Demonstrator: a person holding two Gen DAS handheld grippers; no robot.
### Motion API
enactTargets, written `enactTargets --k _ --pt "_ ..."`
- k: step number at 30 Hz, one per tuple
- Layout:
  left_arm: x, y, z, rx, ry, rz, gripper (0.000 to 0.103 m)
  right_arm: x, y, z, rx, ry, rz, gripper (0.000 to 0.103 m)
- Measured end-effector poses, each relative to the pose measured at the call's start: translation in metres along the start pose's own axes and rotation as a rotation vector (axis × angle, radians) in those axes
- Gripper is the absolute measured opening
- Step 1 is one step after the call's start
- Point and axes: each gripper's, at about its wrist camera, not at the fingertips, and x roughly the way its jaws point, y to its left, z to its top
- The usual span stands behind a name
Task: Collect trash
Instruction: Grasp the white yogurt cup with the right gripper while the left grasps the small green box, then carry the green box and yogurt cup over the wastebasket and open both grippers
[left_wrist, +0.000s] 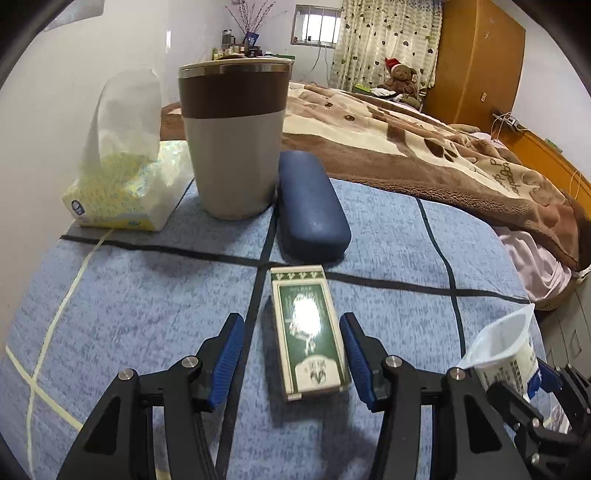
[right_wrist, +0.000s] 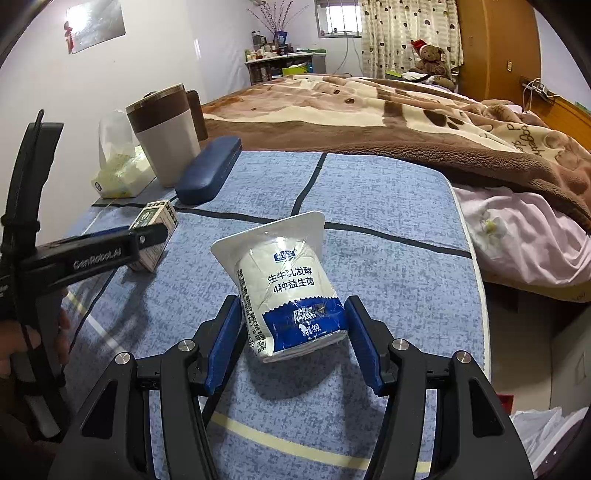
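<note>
A green and white carton lies flat on the blue checked cloth. My left gripper straddles it: the right pad is almost at the carton's edge and the left pad stands well clear of it, so the jaws are open. A white and blue yogurt cup, empty and dented, sits tilted between the pads of my right gripper, which is shut on it just above the cloth. In the left wrist view the same cup shows at the lower right. One finger of the left gripper covers part of the carton.
Behind the carton lie a dark blue glasses case, a grey and brown lidded tumbler and a yellow tissue pack. A bed with a brown blanket borders the far and right sides. A person's hand holds the left gripper's handle.
</note>
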Motion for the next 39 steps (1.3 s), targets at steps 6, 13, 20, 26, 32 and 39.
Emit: enactTargets --k 6,13,20,26,32,39 --pt "0.004 -0.003 -0.001 0.013 0.013 -0.003 0.037 0.001 0.0 0.0 0.002 -0.004 0.001 0.059" --pt "-0.011 -0.006 -0.008 0.031 -0.015 -0.045 0.032 -0.008 0.004 -0.001 -0.013 -0.034 -0.017 0.059" --pt "-0.04 -0.008 -0.015 0.04 -0.054 -0.061 0.032 -0.023 0.009 -0.004 -0.018 -0.068 -0.023 0.059" --pt "-0.076 -0.012 -0.028 0.051 -0.093 -0.087 0.032 -0.042 0.009 -0.01 0.01 -0.093 -0.024 0.059" --pt "-0.116 -0.024 -0.046 0.073 -0.135 -0.114 0.032 -0.075 0.011 -0.02 0.014 -0.143 -0.041 0.059" --pt "-0.164 -0.038 -0.071 0.103 -0.189 -0.139 0.032 -0.113 0.01 -0.036 0.025 -0.194 -0.064 0.059"
